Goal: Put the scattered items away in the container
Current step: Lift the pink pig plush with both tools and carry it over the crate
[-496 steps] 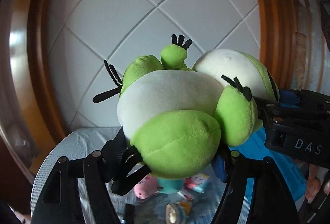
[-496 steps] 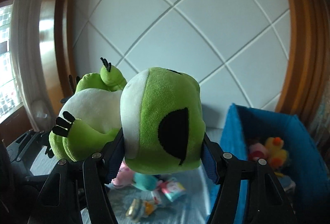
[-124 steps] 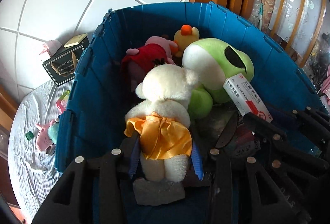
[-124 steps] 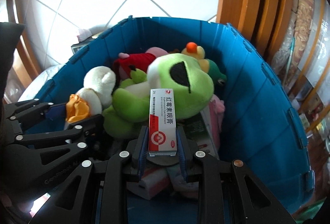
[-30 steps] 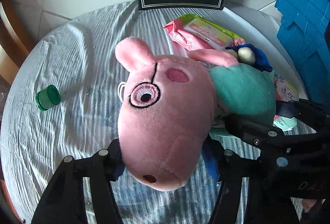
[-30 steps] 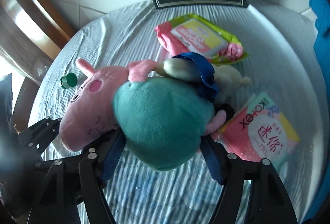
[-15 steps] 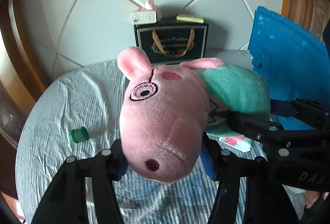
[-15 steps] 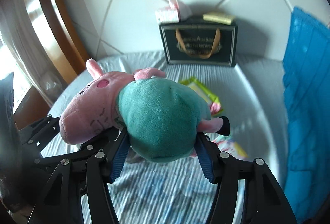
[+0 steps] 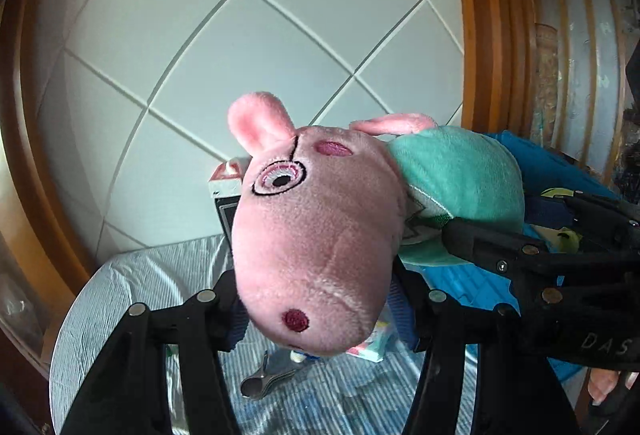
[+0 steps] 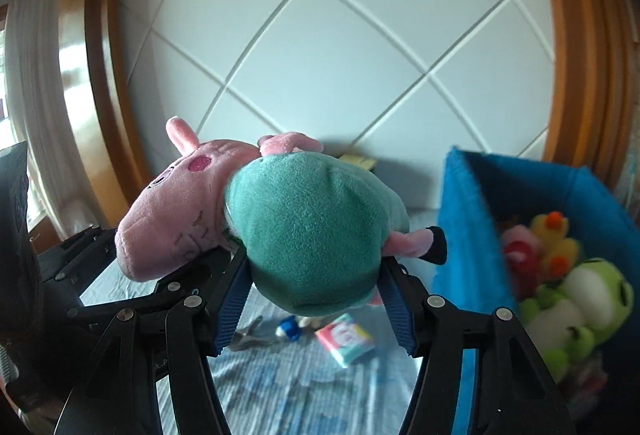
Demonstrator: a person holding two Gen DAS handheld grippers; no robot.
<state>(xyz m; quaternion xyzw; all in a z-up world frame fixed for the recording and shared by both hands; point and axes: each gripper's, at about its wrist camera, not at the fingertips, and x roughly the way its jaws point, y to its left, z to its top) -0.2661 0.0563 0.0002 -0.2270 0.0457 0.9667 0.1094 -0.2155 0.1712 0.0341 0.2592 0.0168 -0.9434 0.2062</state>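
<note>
Both grippers hold one pink pig plush in a teal shirt, lifted high above the table. My left gripper [image 9: 316, 299] is shut on the pig's pink head [image 9: 316, 247]. My right gripper [image 10: 312, 299] is shut on its teal body [image 10: 312, 231]; the pink head [image 10: 176, 227] points left toward the left gripper. The blue container [image 10: 464, 219] stands to the right, holding a green frog plush [image 10: 580, 299], a yellow duck [image 10: 556, 235] and a pink plush. In the left wrist view the blue container [image 9: 472, 287] shows behind the pig.
On the striped tablecloth [image 10: 304, 387] below lie a small tissue pack [image 10: 346, 339], a blue-capped small item [image 10: 290, 329] and a metal clip [image 9: 268, 381]. A dark gift bag [image 9: 227, 215] with a small box on top stands by the tiled wall. Wooden frames flank the wall.
Both grippers have lifted the pig plush higher and swung toward the blue container; the table items have dropped low in view and the container's inside now shows in the right wrist view.
</note>
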